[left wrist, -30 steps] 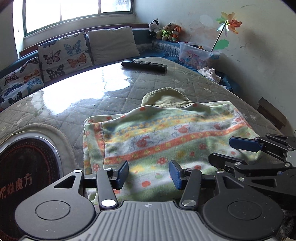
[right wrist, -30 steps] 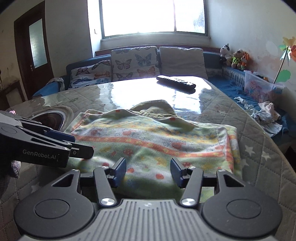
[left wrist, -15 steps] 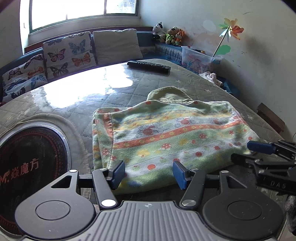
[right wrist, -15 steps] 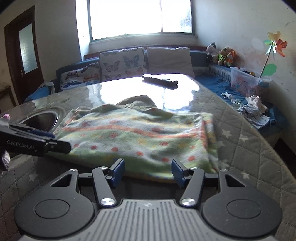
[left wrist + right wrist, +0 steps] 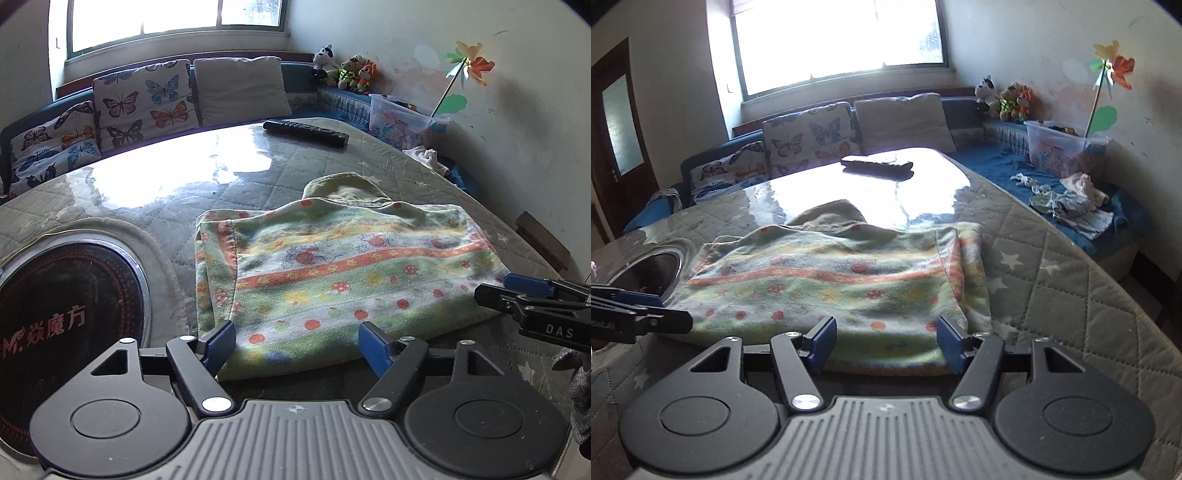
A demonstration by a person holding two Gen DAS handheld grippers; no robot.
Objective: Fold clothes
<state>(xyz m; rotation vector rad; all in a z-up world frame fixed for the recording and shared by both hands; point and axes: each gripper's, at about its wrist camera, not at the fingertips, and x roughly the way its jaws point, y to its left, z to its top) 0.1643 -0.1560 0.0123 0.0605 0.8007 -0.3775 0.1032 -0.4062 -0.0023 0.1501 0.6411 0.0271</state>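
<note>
A folded fleece garment [image 5: 332,273], green with orange stripes and flower dots, lies flat on the quilted table; a plain olive hood pokes out at its far edge. It also shows in the right wrist view [image 5: 834,284]. My left gripper [image 5: 297,345] is open and empty, just off the garment's near left edge. My right gripper [image 5: 884,341] is open and empty at the near right edge. Each gripper's tip shows in the other's view, the right one [image 5: 517,291] and the left one [image 5: 646,310].
A round black induction hob [image 5: 62,317] is set into the table at the left. A black remote [image 5: 306,131] lies at the far side. Butterfly cushions [image 5: 144,103], a clear toy box [image 5: 402,123] and loose clothes [image 5: 1071,203] sit on the bench around the table.
Both grippers have pulled back toward me, off the garment, to its near edge, and their jaws stand wider. The garment lies still.
</note>
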